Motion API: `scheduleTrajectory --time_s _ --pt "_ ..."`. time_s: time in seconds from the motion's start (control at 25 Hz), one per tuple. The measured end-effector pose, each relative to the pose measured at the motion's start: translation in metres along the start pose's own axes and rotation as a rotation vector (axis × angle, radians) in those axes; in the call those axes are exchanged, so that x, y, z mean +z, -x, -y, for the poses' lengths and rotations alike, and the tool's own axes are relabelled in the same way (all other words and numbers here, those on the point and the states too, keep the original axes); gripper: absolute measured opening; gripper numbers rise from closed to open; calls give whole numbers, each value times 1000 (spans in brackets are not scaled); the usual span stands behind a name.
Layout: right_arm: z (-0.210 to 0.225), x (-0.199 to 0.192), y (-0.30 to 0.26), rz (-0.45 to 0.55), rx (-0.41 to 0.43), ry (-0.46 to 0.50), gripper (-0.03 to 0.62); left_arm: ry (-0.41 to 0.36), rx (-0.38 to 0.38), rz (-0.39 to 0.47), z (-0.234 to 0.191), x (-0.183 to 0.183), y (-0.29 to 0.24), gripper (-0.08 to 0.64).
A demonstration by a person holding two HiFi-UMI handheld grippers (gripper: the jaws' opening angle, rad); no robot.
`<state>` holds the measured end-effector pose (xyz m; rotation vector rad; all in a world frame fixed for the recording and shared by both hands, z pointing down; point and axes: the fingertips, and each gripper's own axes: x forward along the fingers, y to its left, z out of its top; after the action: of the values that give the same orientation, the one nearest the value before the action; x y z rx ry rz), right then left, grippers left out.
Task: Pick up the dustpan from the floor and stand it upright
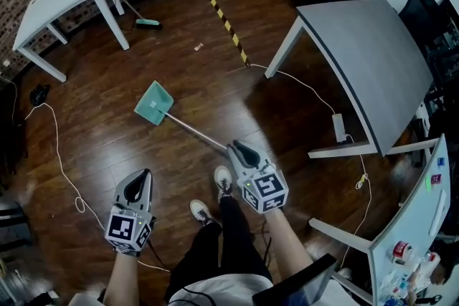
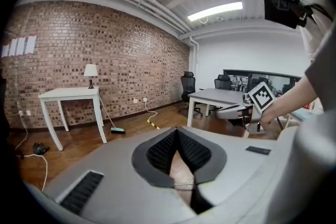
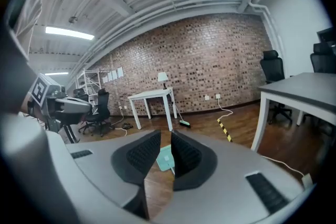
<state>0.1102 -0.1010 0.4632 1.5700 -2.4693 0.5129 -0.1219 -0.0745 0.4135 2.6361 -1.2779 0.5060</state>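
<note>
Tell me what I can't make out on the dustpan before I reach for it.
- Near end of the dustpan handle: head view, hidden behind the right gripper.
- Most of the pan: right gripper view, covered by its fingers.
- Whole dustpan: left gripper view, blocked by the left gripper's own body.

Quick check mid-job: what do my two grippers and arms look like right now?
The left gripper and right gripper both have light grey, rounded plastic shells, with black ribbed pads lining the jaws. Each carries a white cube printed with black square markers, next to the hand. The forearms show no sleeves, and no cable shows on either gripper.
</note>
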Motion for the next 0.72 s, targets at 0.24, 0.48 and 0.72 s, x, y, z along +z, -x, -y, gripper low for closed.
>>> scheduleTrajectory --time_s 0.24,0.48,0.72 --pt "50 -94 -32 -134 -72 -66 92 14 -30 -25 2 -30 -48 9" --pt "90 -182 -70 -220 -119 -187 108 46 -41 -64 -12 -75 -96 9" --pt "116 -284 -113 -286 -104 -189 138 65 -76 -82 -15 -160 -160 11"
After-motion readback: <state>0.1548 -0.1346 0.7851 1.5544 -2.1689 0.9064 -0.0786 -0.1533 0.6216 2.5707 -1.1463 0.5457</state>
